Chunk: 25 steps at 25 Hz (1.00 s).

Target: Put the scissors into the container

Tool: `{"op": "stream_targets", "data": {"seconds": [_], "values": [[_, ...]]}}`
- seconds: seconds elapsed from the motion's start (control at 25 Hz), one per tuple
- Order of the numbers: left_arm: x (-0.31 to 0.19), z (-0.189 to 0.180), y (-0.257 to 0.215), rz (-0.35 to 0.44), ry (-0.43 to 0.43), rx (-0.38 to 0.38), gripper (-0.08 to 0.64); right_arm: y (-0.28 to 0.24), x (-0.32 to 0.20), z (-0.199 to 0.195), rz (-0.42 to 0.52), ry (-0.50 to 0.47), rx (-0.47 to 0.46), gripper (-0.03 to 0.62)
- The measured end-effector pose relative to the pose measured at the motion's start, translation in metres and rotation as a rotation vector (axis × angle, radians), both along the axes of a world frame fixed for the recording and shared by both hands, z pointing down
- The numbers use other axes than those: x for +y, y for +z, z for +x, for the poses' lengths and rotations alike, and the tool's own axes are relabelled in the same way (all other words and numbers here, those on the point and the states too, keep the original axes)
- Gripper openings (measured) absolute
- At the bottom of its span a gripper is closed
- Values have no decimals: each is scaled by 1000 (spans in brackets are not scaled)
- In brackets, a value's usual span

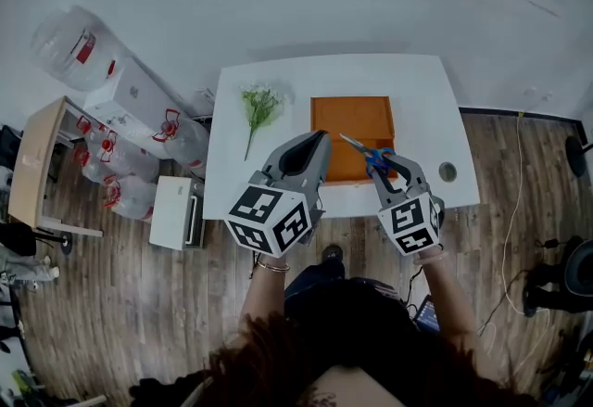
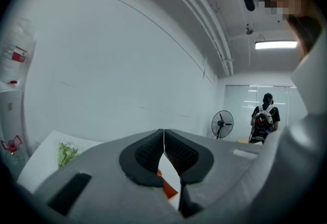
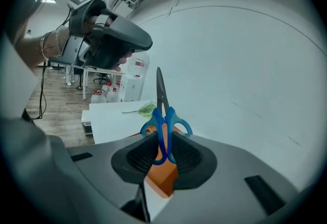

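Observation:
Blue-handled scissors (image 1: 372, 154) stand between the jaws of my right gripper (image 1: 383, 160), blades pointing away over the orange container (image 1: 352, 120). In the right gripper view the pads press on the scissors' handles (image 3: 164, 131), with the blades sticking up and the container (image 3: 162, 179) just beneath. My left gripper (image 1: 319, 140) hovers over the table's near edge beside the container's left side, jaws shut with nothing between them; its pads meet in the left gripper view (image 2: 164, 139). A corner of the container (image 2: 169, 188) shows below them.
A sprig of green and white flowers (image 1: 260, 105) lies on the white table (image 1: 422, 104) left of the container. The table has a round hole (image 1: 447, 172) near its right front. Water bottles (image 1: 139, 132), a white box (image 1: 173, 210) and a wooden desk (image 1: 37, 164) stand to the left.

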<state>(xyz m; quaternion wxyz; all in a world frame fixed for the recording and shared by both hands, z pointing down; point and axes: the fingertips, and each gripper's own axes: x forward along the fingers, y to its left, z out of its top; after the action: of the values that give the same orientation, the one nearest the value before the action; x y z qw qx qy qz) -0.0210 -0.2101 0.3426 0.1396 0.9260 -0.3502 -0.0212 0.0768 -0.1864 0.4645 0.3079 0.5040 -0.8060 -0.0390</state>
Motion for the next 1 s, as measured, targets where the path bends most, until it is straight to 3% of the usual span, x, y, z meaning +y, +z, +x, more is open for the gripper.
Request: {"op": "stream_targets", "data": {"seconds": [0.48, 1.0], "values": [[-42, -11, 11, -32, 24, 11, 18, 52, -37, 1, -109, -46, 195, 72], [-81, -10, 9, -38, -50, 14, 18, 120, -65, 9, -272, -186, 341, 73]]}}
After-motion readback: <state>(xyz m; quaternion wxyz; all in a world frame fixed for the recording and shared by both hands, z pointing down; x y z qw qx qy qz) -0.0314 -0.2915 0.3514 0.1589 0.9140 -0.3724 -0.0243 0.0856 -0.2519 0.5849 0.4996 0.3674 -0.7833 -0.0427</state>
